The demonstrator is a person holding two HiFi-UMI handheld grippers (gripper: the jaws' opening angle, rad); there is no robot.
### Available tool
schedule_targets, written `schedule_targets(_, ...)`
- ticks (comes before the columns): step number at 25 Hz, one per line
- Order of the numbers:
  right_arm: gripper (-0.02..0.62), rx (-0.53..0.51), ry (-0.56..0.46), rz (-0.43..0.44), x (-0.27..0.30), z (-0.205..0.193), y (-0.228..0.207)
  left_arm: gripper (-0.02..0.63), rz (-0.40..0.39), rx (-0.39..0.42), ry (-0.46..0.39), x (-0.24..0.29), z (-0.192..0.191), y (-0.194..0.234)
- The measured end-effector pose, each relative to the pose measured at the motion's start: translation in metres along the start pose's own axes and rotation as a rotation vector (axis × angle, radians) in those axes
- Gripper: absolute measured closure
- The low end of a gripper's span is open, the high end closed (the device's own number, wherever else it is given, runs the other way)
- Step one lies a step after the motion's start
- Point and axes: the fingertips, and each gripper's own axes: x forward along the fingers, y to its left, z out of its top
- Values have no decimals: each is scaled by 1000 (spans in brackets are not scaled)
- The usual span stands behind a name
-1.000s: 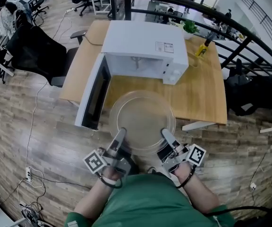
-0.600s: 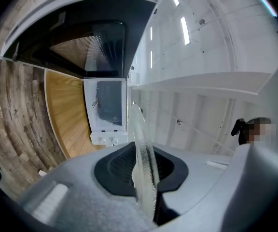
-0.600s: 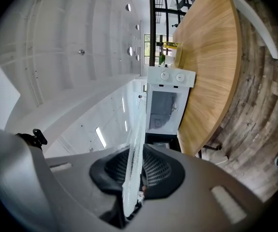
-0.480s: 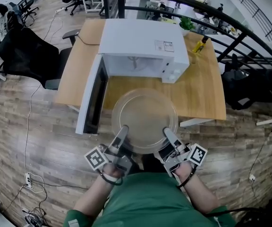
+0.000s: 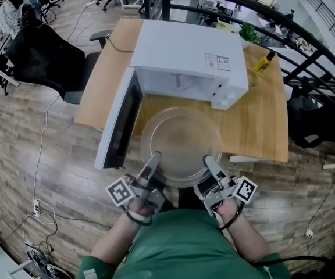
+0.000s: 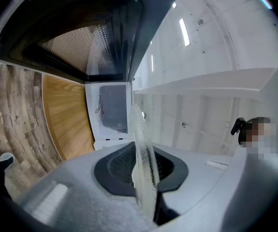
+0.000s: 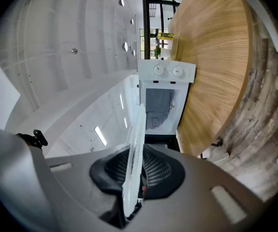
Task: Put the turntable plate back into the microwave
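Observation:
The round glass turntable plate (image 5: 182, 144) hangs level over the wooden table's (image 5: 255, 127) front edge, just before the white microwave (image 5: 185, 57). The microwave's door (image 5: 118, 121) stands swung open to the left. My left gripper (image 5: 154, 158) is shut on the plate's near left rim, and my right gripper (image 5: 209, 163) on its near right rim. In the left gripper view the plate's rim (image 6: 144, 178) stands edge-on between the dark pads, with the open cavity (image 6: 112, 110) ahead. The right gripper view has the plate's rim (image 7: 134, 163) clamped the same way, facing the microwave (image 7: 160, 105).
A yellow bottle (image 5: 264, 61) and a small plant (image 5: 249, 32) stand on the table's far right corner. To the left, a black office chair (image 5: 45, 63) sits by the table. A dark railing (image 5: 284, 28) runs behind, and cables (image 5: 39, 208) lie on the wooden floor.
Both grippers have carried the plate forward and slightly down, toward the microwave's open front. The grip on the rim is unchanged.

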Motion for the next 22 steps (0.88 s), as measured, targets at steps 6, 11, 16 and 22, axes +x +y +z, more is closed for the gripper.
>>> schedule_targets(6,548,30,58,16,32,33,-13,560,27,4,-69,32,13,15)
schedule_targets(11,546,38,122,28,60,62,-28,560,38,27,-123,59,24,30)
schedule_targets(16,546,41,190,12,83,86,-50,557,70,62,-157,82,33,52)
schedule_targets(22,545,43,237,0,106,104,-69,557,79,86,-198,101,45,69)
